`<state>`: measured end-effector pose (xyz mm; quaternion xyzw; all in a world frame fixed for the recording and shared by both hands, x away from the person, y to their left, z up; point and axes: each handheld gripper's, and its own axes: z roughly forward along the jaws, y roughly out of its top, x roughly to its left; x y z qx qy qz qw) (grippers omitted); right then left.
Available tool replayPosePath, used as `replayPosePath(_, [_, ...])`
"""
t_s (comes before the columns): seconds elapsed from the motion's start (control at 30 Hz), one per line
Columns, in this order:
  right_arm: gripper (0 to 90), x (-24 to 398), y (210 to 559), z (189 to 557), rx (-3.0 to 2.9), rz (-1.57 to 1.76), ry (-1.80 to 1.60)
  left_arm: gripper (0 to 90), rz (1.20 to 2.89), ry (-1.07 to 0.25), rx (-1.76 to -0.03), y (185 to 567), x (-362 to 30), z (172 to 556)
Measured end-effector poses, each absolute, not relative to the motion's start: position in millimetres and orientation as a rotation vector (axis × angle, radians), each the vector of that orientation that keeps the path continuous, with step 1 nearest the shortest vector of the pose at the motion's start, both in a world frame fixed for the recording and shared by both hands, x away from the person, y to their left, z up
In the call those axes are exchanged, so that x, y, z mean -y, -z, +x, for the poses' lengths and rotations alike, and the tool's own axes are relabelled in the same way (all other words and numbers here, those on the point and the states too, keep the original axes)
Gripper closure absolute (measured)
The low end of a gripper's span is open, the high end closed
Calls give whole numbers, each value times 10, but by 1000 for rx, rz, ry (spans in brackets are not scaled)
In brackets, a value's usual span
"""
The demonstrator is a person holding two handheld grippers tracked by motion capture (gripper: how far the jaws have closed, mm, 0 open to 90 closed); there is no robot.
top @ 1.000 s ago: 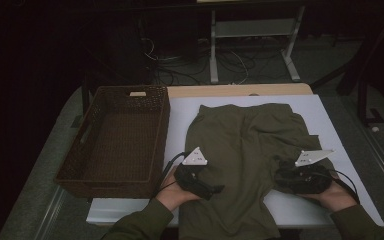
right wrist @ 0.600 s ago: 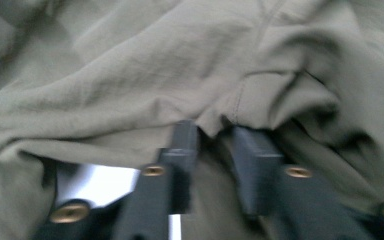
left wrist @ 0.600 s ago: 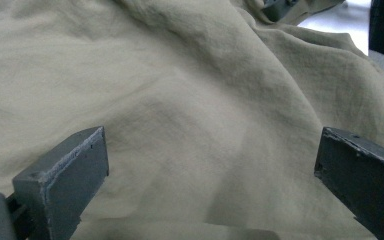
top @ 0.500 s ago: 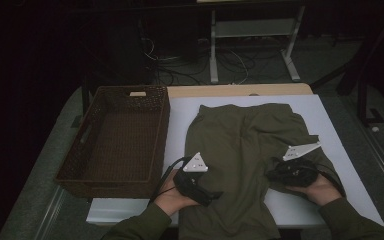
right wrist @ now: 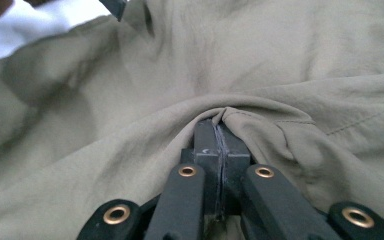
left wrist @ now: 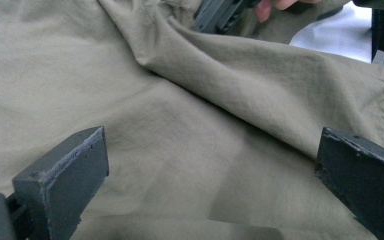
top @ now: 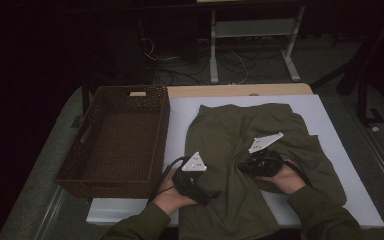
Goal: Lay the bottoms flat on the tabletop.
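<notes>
With the left gripper [left wrist: 205, 185] apart, the thin fold clamped by the right gripper [right wrist: 219, 131] could be lost if the olive garment [top: 240, 145] is pulled too hard.

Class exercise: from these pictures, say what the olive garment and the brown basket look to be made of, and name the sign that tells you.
Garment: likely thin woven cotton or a blend, matte; it creases softly and shows stitched seams.
Basket: apparently woven wicker or rattan, dark brown; its walls show a regular plaited texture.

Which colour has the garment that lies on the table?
Olive green, plain, no pattern. The garment shows best in the right gripper view.
</notes>
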<state>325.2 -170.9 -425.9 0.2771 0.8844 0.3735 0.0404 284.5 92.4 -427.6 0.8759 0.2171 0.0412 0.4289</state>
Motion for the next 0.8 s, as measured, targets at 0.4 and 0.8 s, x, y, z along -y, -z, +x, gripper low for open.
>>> replayPosePath(0.4, [601,2225,4073,3061,-2612,921,-1224,1,2181,-84,-541,4301,-935,2850])
replayPosePath(0.8, [533,2444,4311,2862,-2674,912,-1074,0,2154,-46,-545,4315,-1000,2789])
